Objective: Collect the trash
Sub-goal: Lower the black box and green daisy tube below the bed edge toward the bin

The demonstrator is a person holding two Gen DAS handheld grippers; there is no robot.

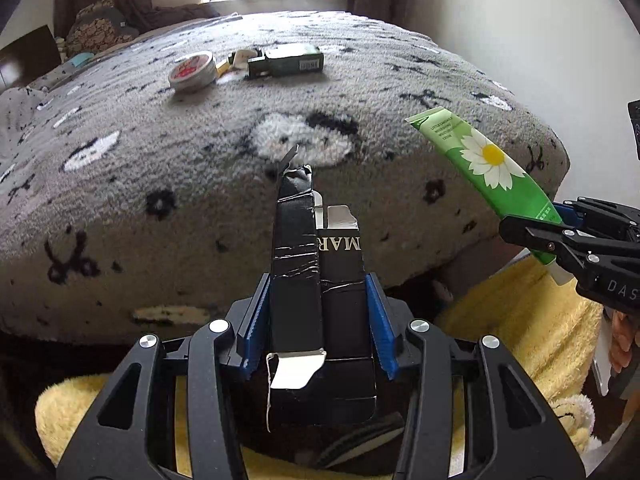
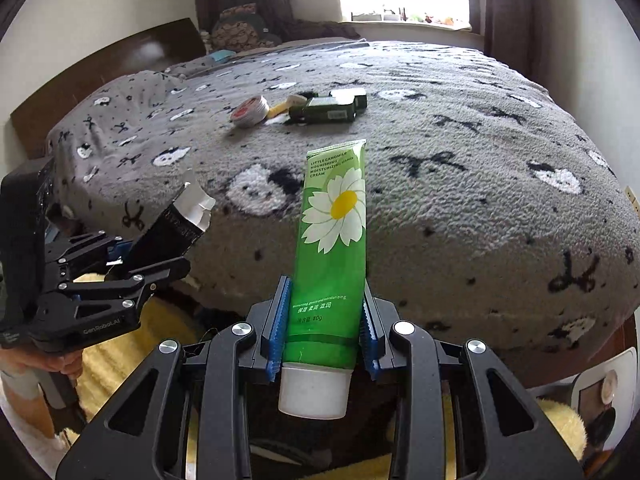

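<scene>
The left gripper (image 1: 318, 320) pinches a crushed black carton (image 1: 320, 264) between its blue pads, low on the carton's body, with the torn flaps pointing forward and away over the edge of the bed (image 1: 120, 208). The right gripper (image 2: 325, 328) pinches a green hand-cream tube (image 2: 334, 240) just above its white cap, the crimped end projecting straight ahead of the fingers. Both items are held clear of the bedspread, above a yellow fleece (image 2: 112, 360) below the grippers. No bin is visible in either view. Judgement: the step in hand is carrying both pieces to a receptacle; keep both grips firm, carry level, and release one at a time. Ahead of both grippers, well apart, a round tin (image 1: 192, 70), a dark green box (image 1: 294, 62) and small scraps remain uncollected on the bed.
</scene>
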